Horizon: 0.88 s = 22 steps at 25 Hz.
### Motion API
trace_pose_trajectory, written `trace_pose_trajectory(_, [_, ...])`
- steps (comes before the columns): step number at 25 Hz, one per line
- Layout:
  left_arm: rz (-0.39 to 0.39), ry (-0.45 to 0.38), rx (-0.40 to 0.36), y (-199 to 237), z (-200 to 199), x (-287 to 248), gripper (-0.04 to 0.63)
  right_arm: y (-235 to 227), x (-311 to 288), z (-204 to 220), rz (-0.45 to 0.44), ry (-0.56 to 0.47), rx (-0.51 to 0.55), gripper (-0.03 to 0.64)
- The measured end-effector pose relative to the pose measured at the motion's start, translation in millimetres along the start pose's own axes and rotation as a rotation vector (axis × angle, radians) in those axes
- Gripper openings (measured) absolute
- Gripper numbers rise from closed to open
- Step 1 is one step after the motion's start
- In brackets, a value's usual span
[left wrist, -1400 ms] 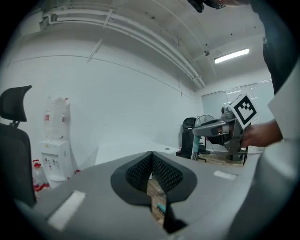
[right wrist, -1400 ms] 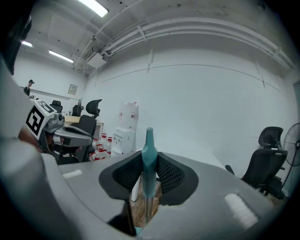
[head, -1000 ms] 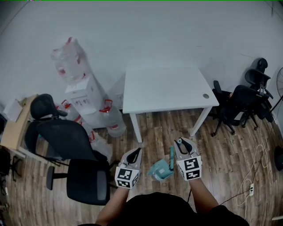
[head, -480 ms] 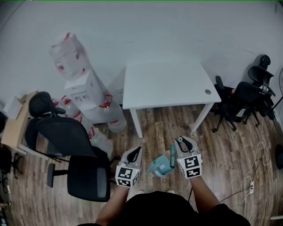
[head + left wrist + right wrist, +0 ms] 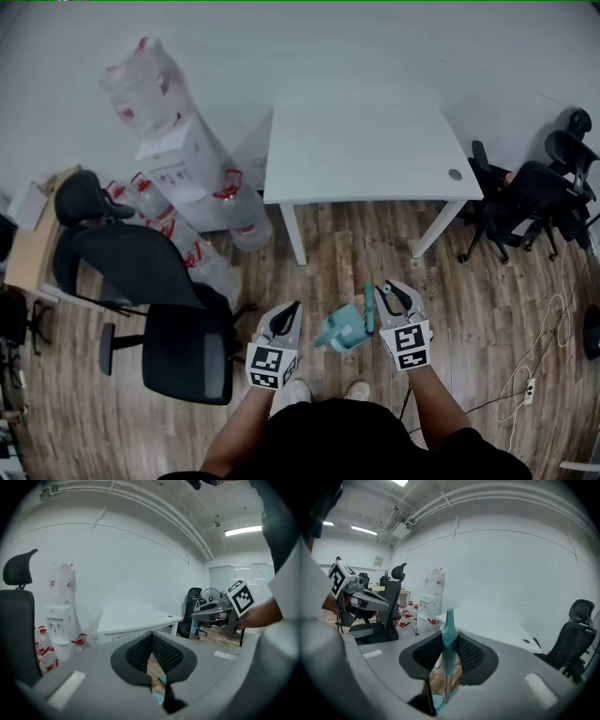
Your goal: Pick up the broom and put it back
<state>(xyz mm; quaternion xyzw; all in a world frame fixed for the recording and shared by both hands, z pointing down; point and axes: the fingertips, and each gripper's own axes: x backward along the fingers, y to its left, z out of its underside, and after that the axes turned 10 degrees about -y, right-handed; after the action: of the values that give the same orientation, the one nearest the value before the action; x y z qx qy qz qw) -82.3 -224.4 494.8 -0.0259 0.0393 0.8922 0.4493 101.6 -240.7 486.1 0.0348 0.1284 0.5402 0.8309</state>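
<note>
My right gripper (image 5: pixel 382 291) is shut on the teal handle of the broom (image 5: pixel 368 311), which stands upright between its pads (image 5: pixel 449 641). The handle's tip pokes up above the jaws, and its metal shaft runs down to the teal head and dustpan (image 5: pixel 338 331) just above the wooden floor. To the left of the broom is my left gripper (image 5: pixel 292 309), shut, with nothing between its pads (image 5: pixel 151 637). Each gripper shows in the other's view: the right one (image 5: pixel 213 613) and the left one (image 5: pixel 365 603).
A white table (image 5: pixel 366 155) stands ahead. At the left are a black office chair (image 5: pixel 155 300), a water dispenser (image 5: pixel 183 164) and several water bottles (image 5: pixel 220 277). More black chairs (image 5: pixel 530 197) stand at the right, and a cable with a power strip (image 5: pixel 525 394) lies on the floor.
Both hands have sunk a little, the right still holding the broom. The head view has tipped down, so the person's shoes now show below the grippers.
</note>
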Motion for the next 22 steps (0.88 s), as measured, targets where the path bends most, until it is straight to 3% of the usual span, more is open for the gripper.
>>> trace_pose_trajectory(19, [-0.043, 0.150, 0.011, -10.2, 68.2, 26.1, 0.017, 22.8, -8.7, 110.2, -0.131, 0.139, 0.136, 0.098])
trace_pose_trajectory(22, [-0.020, 0.169, -0.034, -17.3, 77.6, 28.9, 0.017, 29.3, -11.7, 127.3, -0.140, 0.151, 0.156, 0.098])
